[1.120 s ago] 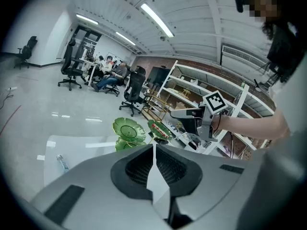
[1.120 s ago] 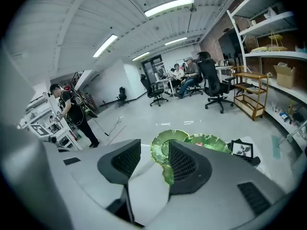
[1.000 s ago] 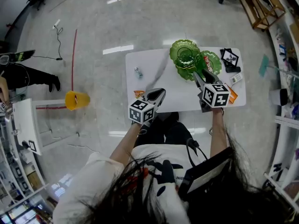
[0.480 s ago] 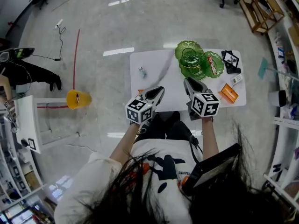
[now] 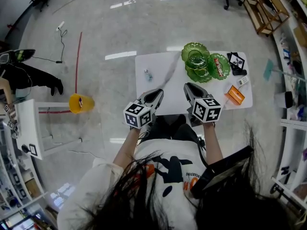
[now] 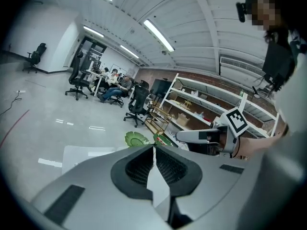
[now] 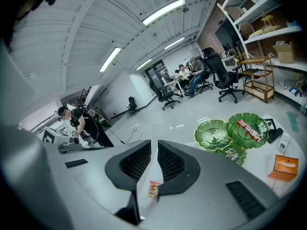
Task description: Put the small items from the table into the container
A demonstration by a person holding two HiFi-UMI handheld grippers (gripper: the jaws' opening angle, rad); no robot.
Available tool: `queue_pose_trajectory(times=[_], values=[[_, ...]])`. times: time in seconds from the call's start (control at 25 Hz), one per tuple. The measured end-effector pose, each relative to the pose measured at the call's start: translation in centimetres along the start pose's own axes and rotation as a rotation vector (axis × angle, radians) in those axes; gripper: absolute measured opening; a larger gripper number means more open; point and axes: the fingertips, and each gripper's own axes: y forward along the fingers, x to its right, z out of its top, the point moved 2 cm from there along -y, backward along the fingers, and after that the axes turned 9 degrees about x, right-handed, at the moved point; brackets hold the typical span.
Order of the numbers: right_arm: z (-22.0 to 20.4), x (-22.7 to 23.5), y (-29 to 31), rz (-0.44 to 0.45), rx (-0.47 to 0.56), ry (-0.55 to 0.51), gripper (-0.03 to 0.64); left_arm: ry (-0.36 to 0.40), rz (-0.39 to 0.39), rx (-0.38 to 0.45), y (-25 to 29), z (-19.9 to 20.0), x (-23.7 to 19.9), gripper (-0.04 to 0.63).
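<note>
Far left, on the floor and well apart from the white table [image 5: 153,61], a yellow object [image 5: 78,102]. Near the table's left edge, one small pale item [image 5: 147,74], too small to identify.

Over the near edge, left of middle, the left gripper [image 5: 157,95] [image 6: 153,150], jaws pressed together with nothing between them. Behind the jaws, a cube with black-and-white square markers.

Just to its right, also over the near edge, the right gripper [image 5: 188,87] [image 7: 154,147] with the same kind of marker cube, jaws closing and down to a narrow slit. Through that slit, in the right gripper view, a small orange snack packet [image 7: 153,188]. Cannot tell whether between the pads or lying on the table beyond; print unreadable.

At the far edge, right of middle, three overlapping green glass dishes [image 5: 195,56] [image 7: 212,133]. In the rightmost dish, a red-wrapped snack [image 5: 219,67] [image 7: 249,130], lettering too small to read.

At the far right corner, a black object with a square marker [image 5: 236,61]. Toward the right edge, a small white item [image 5: 242,80] and, near it, a flat orange packet [image 5: 233,95] [image 7: 285,166], labels illegible.

Near edge of the table partly hidden behind both grippers.
</note>
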Motion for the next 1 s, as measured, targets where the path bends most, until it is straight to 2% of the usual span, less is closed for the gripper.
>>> queue_pose_trajectory(times=[0.44,1.0], values=[[-2.1,-0.6,-0.1,-0.013,-0.036,0.021,0.054,0.058,-0.037,0.019,-0.2,2.1,0.4,0.011],[-3.7,-1.6,0.9,0.008,-0.095,0.008,0.054,0.033,-0.013,0.016,-1.3,0.8,-1.1,0.011]])
